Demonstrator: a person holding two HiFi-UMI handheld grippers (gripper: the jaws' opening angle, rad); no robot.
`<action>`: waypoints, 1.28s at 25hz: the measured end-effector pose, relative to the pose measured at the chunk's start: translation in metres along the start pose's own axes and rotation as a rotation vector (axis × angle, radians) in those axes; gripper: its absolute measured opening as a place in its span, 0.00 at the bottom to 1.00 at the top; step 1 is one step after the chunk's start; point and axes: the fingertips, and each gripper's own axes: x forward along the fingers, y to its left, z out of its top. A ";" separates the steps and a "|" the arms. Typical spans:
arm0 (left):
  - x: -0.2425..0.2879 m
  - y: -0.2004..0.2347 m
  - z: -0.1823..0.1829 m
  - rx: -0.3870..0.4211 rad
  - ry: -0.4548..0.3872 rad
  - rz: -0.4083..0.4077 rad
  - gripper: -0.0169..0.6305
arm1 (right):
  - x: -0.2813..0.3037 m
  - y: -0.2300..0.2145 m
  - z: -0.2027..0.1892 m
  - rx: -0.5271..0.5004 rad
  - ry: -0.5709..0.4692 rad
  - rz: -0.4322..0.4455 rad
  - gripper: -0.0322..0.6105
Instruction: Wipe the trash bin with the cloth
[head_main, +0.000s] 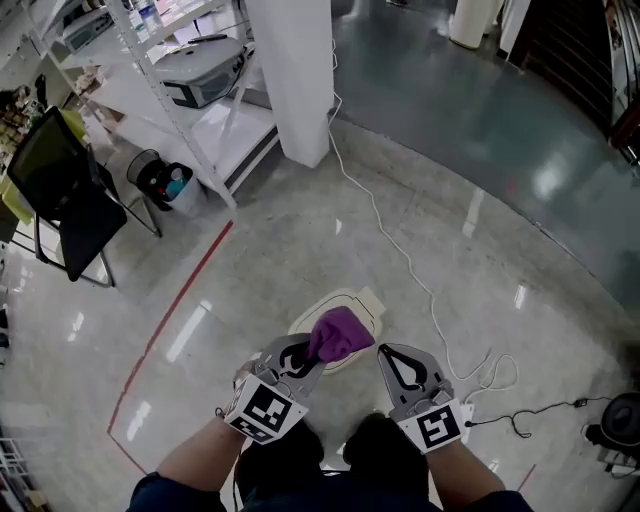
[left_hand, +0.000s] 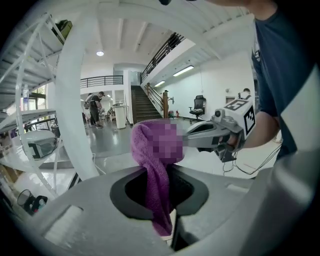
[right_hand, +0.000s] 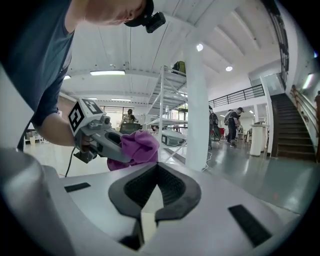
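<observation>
Closest to us are the two tongs, held side by side just below our chest. The left tongs (head_main: 305, 355) are clamped on the purple cloth (head_main: 340, 335), which bunches out past their tips and trails back between the pads. The right tongs (head_main: 392, 358) have their jaws drawn together with nothing between them. Beneath everything runs the polished floor (head_main: 250, 270). On it, straight below the tongs, stands the cream trash bin (head_main: 365, 305), seen from above and partly covered by the cloth. We cannot tell whether cloth and bin are touching. A white cable (head_main: 400, 250) trails past on the bin's right. We judge that wiping is only about to start, with the cloth gripped and poised over the bin's top. The next move calls for lowering the left tongs until the cloth presses flat, then sweeping across the lid.
</observation>
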 end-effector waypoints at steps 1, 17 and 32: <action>-0.011 -0.003 0.017 -0.009 -0.003 0.001 0.11 | -0.007 0.000 0.018 -0.001 0.002 -0.001 0.07; -0.183 -0.076 0.238 -0.228 -0.129 -0.037 0.11 | -0.121 0.036 0.260 -0.028 -0.025 0.007 0.06; -0.243 -0.103 0.257 -0.250 -0.215 0.022 0.11 | -0.155 0.094 0.294 -0.003 -0.043 0.080 0.07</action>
